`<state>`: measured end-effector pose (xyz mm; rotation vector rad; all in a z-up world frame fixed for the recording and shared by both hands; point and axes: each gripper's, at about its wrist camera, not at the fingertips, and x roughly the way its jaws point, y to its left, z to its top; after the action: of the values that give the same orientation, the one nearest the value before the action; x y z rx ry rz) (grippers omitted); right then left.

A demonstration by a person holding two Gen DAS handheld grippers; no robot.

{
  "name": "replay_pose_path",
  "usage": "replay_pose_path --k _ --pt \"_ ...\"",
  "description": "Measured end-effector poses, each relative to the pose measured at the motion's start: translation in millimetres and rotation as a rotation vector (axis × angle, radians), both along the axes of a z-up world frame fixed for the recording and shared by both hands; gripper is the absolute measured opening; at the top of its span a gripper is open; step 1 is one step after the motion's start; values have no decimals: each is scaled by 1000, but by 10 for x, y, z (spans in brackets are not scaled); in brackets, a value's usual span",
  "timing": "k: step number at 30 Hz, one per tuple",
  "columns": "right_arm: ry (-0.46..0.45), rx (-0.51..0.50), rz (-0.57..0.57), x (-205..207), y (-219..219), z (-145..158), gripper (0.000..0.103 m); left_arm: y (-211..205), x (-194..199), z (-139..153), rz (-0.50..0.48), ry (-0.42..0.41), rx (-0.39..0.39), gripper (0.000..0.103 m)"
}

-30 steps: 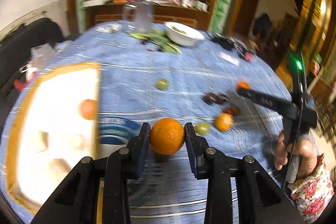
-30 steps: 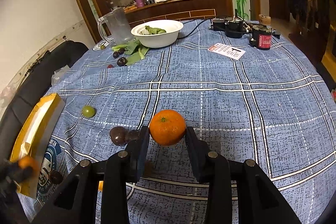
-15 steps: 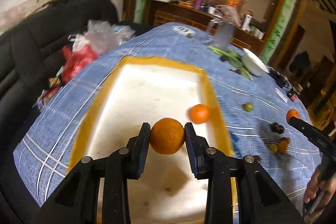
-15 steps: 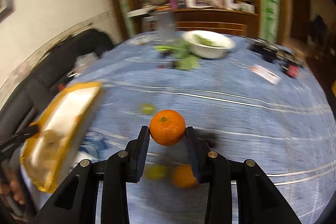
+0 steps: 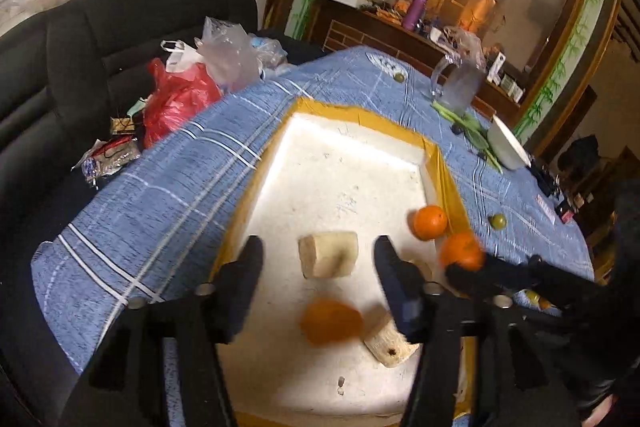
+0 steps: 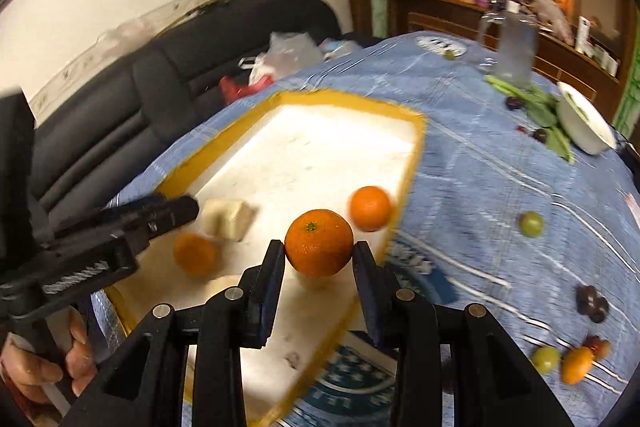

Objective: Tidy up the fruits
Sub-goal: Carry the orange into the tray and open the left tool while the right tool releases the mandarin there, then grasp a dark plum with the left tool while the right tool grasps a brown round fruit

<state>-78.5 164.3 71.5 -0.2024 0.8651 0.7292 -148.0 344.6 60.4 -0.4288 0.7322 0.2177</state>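
Left gripper: tilted down over tray, jaws opening, nothing between them.
Blurred orange: below it, probably loose in tray.
Right gripper: angled down at tray edge, clamping second orange.

The left gripper is matte black plastic: two flat, slab-like jaws on angular forked linkage arms, each arm pinned with round silver screw heads. The right gripper is built the same, with dark blue-black pads lining the inner faces of its jaws and four silver pivots across its arms. Seen from the side in the right wrist view, the left tool shows a long black body with a ribbed silver strip, on a handle held by a bare hand.
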Motion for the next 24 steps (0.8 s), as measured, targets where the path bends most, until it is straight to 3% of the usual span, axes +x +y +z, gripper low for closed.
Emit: replay_pose_path --k 4,9,24 --pt "28 8 22 -40 116 -86 40 18 -66 86 12 -21 -6 71" --pt "-23 37 20 -125 22 26 62 -40 -76 147 9 -23 -9 75" --pt "-10 119 -168 -115 -1068 115 64 -658 -29 340 -104 -27 57 77"
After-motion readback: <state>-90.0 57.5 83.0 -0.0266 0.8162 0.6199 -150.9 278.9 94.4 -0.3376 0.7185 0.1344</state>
